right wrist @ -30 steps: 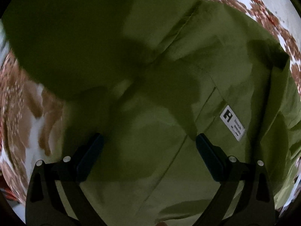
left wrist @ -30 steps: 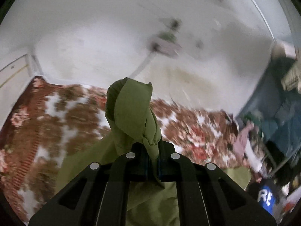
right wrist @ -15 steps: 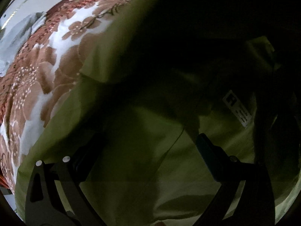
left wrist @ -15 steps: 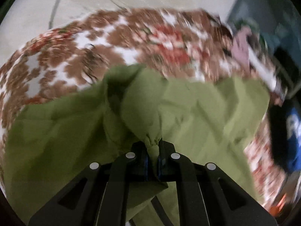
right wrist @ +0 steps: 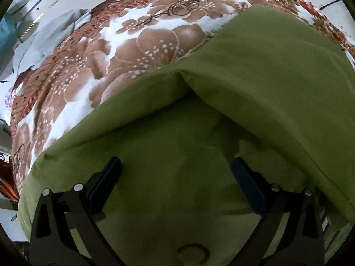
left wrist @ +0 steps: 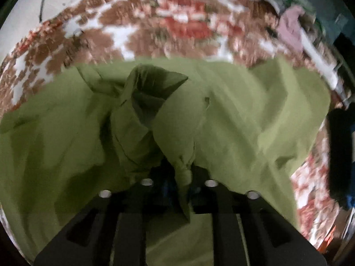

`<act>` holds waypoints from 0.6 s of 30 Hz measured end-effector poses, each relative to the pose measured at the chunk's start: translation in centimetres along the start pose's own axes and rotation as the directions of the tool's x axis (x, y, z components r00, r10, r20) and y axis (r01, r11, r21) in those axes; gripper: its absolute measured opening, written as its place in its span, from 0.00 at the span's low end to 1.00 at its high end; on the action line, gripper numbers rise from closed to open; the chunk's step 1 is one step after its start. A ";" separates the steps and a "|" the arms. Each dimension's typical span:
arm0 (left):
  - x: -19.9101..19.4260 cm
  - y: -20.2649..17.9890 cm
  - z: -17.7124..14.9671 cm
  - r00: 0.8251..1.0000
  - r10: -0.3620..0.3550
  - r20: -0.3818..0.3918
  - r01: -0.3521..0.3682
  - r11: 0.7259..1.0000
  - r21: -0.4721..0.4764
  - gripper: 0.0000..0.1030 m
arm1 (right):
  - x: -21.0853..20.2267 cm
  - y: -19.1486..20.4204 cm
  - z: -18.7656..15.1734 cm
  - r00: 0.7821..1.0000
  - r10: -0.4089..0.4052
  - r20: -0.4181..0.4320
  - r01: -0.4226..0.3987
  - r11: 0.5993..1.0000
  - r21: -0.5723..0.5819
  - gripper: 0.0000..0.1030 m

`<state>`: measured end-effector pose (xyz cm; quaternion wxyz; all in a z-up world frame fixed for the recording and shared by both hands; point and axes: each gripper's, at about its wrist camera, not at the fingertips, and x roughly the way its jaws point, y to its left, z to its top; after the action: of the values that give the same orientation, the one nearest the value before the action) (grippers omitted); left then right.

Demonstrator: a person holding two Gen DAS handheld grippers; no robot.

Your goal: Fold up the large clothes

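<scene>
A large olive-green garment [left wrist: 244, 115] lies spread and creased over a floral blanket [left wrist: 177, 22]. My left gripper [left wrist: 183, 177] points steeply down at it. Its jaws are opening, and a twisted bunch of the green cloth still stands between them, with dark gaps on both sides of it. In the right wrist view the same garment [right wrist: 266, 77] fills the lower half, with a folded-over layer running across from the upper right. My right gripper [right wrist: 176, 166] hangs wide open just over the flat cloth, with nothing between its fingers [right wrist: 108, 177].
The brown, white and red floral blanket [right wrist: 133, 51] reaches past the garment on the far side. A grey garment [right wrist: 51, 37] lies at its far left edge. Pink cloth [left wrist: 290, 28] and a dark blue object [left wrist: 341, 155] sit beside the blanket on the right.
My left gripper came down from holding the cloth bunch raised to the blanket, and its jaws have parted. In the right view a green layer has come down across the garment, hiding the white label.
</scene>
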<state>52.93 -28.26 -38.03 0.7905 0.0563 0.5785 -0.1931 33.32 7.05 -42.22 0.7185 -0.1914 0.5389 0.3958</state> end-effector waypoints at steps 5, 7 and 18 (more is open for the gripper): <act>1.5 -0.8 -1.4 0.993 -0.091 -0.070 0.089 0.995 -0.036 0.80 | -1.2 -1.1 -1.8 1.000 -0.007 0.014 0.007 1.000 0.008 0.95; 0.5 -1.3 -1.5 0.994 -0.087 -0.063 0.086 0.996 -0.027 0.81 | -2.2 -1.6 -2.6 0.999 -0.022 0.024 0.022 1.000 -0.007 0.95; -14.7 8.1 2.3 0.973 0.163 0.161 -0.158 0.986 -0.041 0.95 | -10.2 -9.7 -9.2 0.989 -0.146 -0.006 0.146 0.986 0.083 0.95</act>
<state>54.21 -17.97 -24.59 0.8492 0.0757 0.5077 -0.1243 34.06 -9.10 -37.42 0.7529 -0.2000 0.5396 0.3194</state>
